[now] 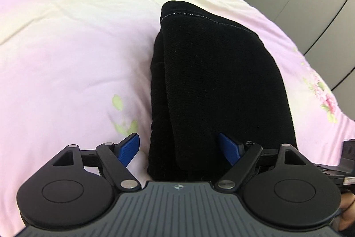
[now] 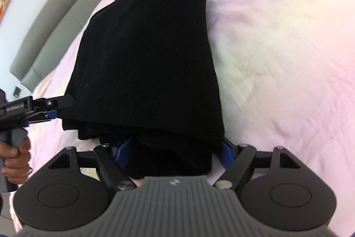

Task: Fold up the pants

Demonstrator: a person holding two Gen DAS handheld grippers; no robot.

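The folded black pants (image 1: 213, 81) lie lengthwise away from both grippers, near end between their wide-open jaws, ungripped.

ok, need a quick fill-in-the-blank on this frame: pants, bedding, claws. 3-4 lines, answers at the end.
1. The folded pants are ____ in colour.
2. They lie on a ____ bed cover with a floral print.
3. The left claw has its blue pads standing ____, not pressing the fabric.
4. In the right wrist view, the near edge of the pants lies between the fingers of the ____ claw.

Missing words: black; pink; open; right
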